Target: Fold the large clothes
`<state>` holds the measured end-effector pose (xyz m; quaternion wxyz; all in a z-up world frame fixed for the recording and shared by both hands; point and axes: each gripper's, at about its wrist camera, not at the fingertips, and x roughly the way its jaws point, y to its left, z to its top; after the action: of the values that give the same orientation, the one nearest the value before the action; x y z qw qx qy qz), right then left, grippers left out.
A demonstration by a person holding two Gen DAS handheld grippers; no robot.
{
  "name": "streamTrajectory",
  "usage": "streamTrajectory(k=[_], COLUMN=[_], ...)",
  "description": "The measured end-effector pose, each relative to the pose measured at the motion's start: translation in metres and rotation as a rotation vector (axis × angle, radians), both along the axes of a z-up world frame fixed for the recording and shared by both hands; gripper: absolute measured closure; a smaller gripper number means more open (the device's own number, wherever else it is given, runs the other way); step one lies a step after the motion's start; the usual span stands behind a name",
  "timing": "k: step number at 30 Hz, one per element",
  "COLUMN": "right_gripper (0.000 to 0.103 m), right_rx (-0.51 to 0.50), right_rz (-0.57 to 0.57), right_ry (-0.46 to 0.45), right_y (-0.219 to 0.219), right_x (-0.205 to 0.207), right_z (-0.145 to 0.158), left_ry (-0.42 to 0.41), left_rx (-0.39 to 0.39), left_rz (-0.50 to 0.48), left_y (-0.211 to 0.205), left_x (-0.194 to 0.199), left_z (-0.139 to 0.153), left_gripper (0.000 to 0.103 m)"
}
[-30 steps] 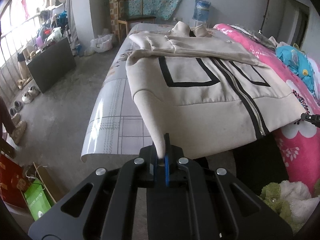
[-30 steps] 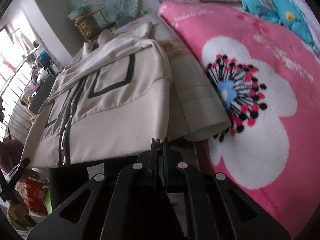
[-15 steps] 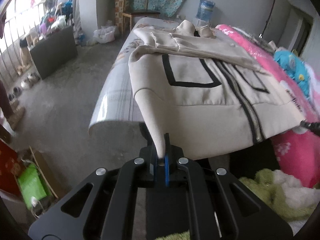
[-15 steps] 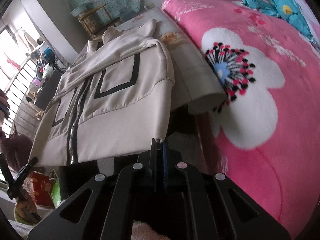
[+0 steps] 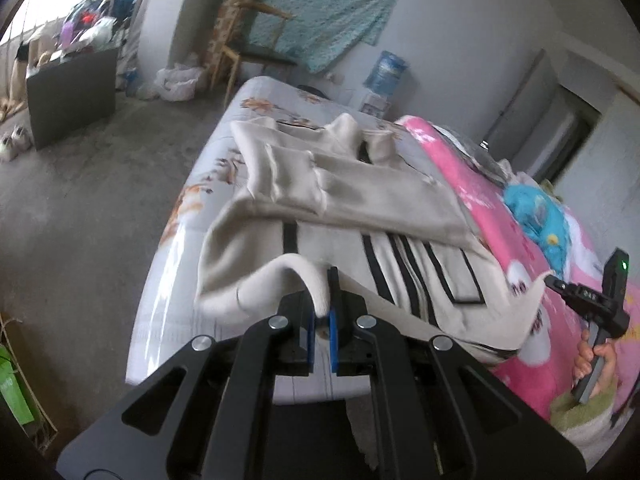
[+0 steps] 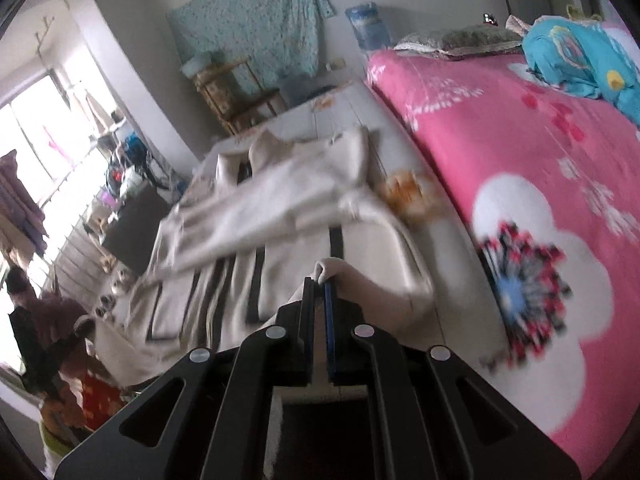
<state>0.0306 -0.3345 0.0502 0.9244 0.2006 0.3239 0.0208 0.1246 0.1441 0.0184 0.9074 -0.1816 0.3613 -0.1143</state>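
A large cream zip-front jacket with black line trim (image 5: pixel 360 216) lies spread on a bed whose pale floral sheet (image 5: pixel 192 208) shows to one side and whose pink fleece blanket with white flowers (image 6: pixel 520 184) shows to the other; both sleeves are already laid across the chest near the collar. The left gripper (image 5: pixel 322 300) has its jaws pressed together on one bottom corner of the jacket, the ribbed hem draped over the blue pads, and the right gripper (image 6: pixel 319 284) pinches the opposite bottom corner in the same way; in the left wrist view that right gripper appears at the far edge, held in a hand (image 5: pixel 592 364), with the hem stretched between the two. The hem is raised off the bed and the lower body of the jacket bows beneath it, so the step in hand looks like the bottom-to-top fold, lower half being carried toward the collar. The next move likely calls for carrying both corners forward together at even height, keeping the hem taut so no crease forms, then lowering them onto the shoulders over the folded sleeves before letting go. Uneven travel would probably skew the fold line, and the right wrist view is blurred, so finer alignment cannot be judged.
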Motion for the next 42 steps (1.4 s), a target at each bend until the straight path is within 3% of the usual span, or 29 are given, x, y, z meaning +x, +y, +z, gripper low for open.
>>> streamTrajectory(k=[7,10,13,15,17,19,22,26,28,29,33,35,39,42], right_gripper=[0.098,0.098,0.097,0.088,0.060,0.047,0.046,0.045,0.045,0.046,0.071,0.083,0.087,0.088], right_rx=[0.059,0.081,0.087,0.094,0.088,0.000,-0.076,-0.131,-0.192,-0.211,-0.280,-0.327,-0.297,-0.275], right_rz=[-0.042,-0.055,-0.062,-0.039,-0.028,-0.076,-0.099,-0.069,-0.064,-0.066,-0.043,-0.027,-0.052,-0.056], right_ry=[0.010,0.048,0.115,0.114,0.089,0.062,0.075,0.154,0.142,0.141,0.156,0.154,0.115,0.111], right_y=[-0.019,-0.026,-0.030,-0.032,-0.034,-0.037,-0.040,-0.038,-0.033,-0.030,-0.015,-0.007,-0.010,-0.015], right_x=[0.087,0.118,0.134,0.129,0.116,0.094,0.073,0.071,0.071,0.072,0.080,0.080,0.066,0.046], right_z=[-0.019,-0.041,-0.065,-0.067,-0.061,-0.050,-0.049,-0.069,-0.069,-0.069,-0.077,-0.078,-0.057,-0.044], left_ry=[0.095,0.132,0.140,0.115,0.098,0.108,0.149,0.171,0.161,0.154,0.133,0.106,0.059,0.073], left_rx=[-0.098,-0.063,-0.044,-0.064,-0.052,-0.009,0.063,0.153,0.226,0.243,0.346,0.405,0.393,0.363], left_rz=[0.071,0.107,0.147,0.158,0.157,0.157,0.162,0.168,0.179,0.185,0.194,0.189,0.159,0.125], left_y=[0.020,0.020,0.026,0.033,0.037,0.036,0.032,0.019,0.011,0.008,-0.006,-0.012,-0.011,-0.009], left_x=[0.081,0.100,0.101,0.092,0.080,0.070,0.054,0.042,0.041,0.041,0.040,0.036,0.018,0.001], left_z=[-0.031,-0.051,-0.061,-0.058,-0.054,-0.054,-0.061,-0.074,-0.075,-0.075,-0.076,-0.073,-0.045,-0.031], left_gripper=[0.097,0.089,0.073,0.061,0.054,0.050,0.049,0.050,0.051,0.056,0.076,0.094,0.096,0.096])
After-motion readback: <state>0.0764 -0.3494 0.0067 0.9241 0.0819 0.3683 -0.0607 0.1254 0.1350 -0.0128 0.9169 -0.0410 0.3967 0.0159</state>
